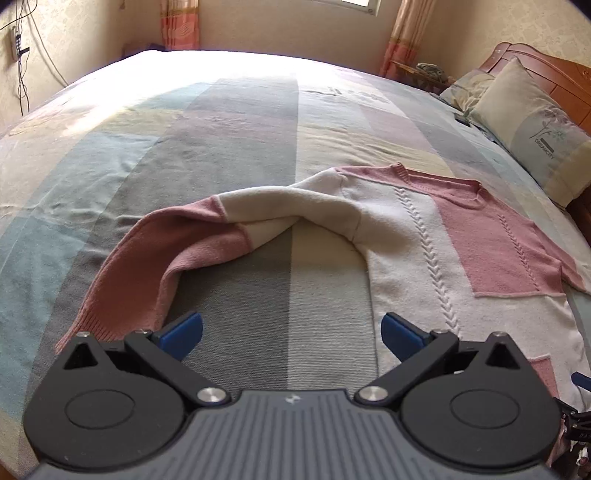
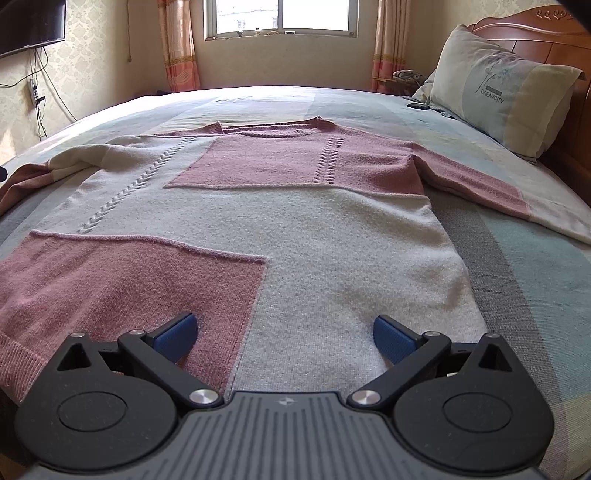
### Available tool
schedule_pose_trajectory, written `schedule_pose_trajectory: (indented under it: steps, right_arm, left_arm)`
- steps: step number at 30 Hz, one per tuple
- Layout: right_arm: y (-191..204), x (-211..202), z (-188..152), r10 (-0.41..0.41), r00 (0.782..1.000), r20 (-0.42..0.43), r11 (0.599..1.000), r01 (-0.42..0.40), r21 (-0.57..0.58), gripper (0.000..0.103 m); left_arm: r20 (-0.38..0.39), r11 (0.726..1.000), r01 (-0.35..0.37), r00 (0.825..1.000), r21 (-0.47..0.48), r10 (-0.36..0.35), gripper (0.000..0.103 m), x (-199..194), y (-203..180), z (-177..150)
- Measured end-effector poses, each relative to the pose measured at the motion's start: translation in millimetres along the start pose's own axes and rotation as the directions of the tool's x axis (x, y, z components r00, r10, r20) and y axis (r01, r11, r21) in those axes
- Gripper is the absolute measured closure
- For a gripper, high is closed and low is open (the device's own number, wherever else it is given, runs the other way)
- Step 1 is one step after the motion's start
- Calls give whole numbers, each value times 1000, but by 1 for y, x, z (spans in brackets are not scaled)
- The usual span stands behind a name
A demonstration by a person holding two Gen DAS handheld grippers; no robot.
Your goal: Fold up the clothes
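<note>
A pink and white knit sweater lies flat, front up, on the bed, neck toward the far side. In the left wrist view the sweater lies to the right, and its left sleeve arches toward me, pink cuff beside the left finger. My left gripper is open and empty over the bedspread between sleeve and body. My right gripper is open and empty just above the sweater's hem. The right sleeve stretches out to the right.
The bed has a striped pastel bedspread. A pillow leans on the wooden headboard at the right. A window with curtains is at the far wall. Cables hang on the left wall.
</note>
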State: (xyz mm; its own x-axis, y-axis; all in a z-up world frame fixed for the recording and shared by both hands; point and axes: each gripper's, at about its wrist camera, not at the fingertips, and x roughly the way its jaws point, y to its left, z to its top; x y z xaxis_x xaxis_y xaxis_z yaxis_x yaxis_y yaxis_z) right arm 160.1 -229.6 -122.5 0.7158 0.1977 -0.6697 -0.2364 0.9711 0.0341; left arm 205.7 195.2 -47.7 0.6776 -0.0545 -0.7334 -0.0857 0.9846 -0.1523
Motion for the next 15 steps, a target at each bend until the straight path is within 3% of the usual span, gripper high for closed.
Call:
schedule_pose_trajectory:
  steps: [3, 5, 8, 10, 14, 15]
  right_arm:
    - [0, 0, 12, 17, 997, -77, 1000, -17, -2, 0]
    - [1, -5, 21, 74, 993, -95, 997, -74, -3, 0]
    - [5, -17, 37, 171, 985, 0, 983, -171, -72, 0]
    - [7, -8, 49, 148, 988, 36, 980, -142, -141, 0]
    - [2, 44, 62, 157, 984, -90, 978, -167, -128, 0]
    - [3, 49, 61, 155, 984, -88, 977, -166, -136, 0]
  left_arm:
    - [33, 999, 32, 999, 38, -33, 1, 9, -26, 4]
    - [55, 997, 39, 998, 60, -42, 1, 21, -42, 7]
    - [77, 995, 46, 996, 91, -53, 1, 46, -65, 16]
    - [81, 993, 57, 995, 106, -66, 1, 70, -79, 21]
    - [48, 985, 114, 992, 127, -121, 1, 113, -98, 21]
    - [29, 984, 129, 991, 121, -133, 1, 121, -98, 19]
